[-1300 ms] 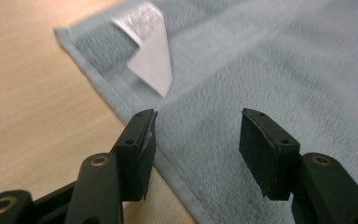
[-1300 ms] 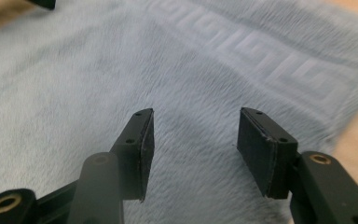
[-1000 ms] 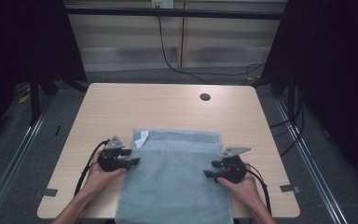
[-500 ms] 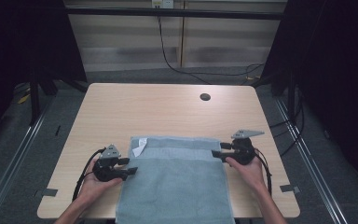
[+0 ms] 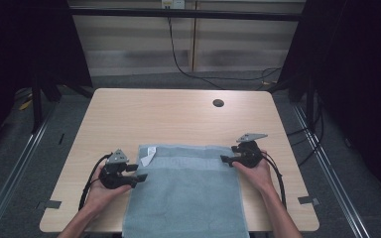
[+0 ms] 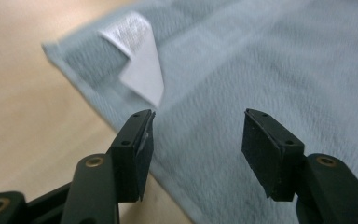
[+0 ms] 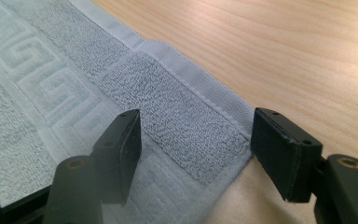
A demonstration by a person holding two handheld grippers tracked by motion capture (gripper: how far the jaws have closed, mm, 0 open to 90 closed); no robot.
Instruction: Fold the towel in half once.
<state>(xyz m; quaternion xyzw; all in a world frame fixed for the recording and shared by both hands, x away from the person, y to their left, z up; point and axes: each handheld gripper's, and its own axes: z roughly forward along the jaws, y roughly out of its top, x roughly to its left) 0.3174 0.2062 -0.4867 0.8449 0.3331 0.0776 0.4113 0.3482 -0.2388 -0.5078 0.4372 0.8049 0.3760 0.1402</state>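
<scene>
I see towel flat on tabletop, near edge overhanging. Left gripper jaws open at left edge; right gripper jaws just opened, astride far-right corner. Fold not begun.

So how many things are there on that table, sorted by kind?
Towels: 1, the light blue towel, with a white label at its far left corner.
Grippers: 2, the left gripper and the right gripper, both open at the towel's edges.
Tables: 1, the wooden table.
Total: 4
</scene>
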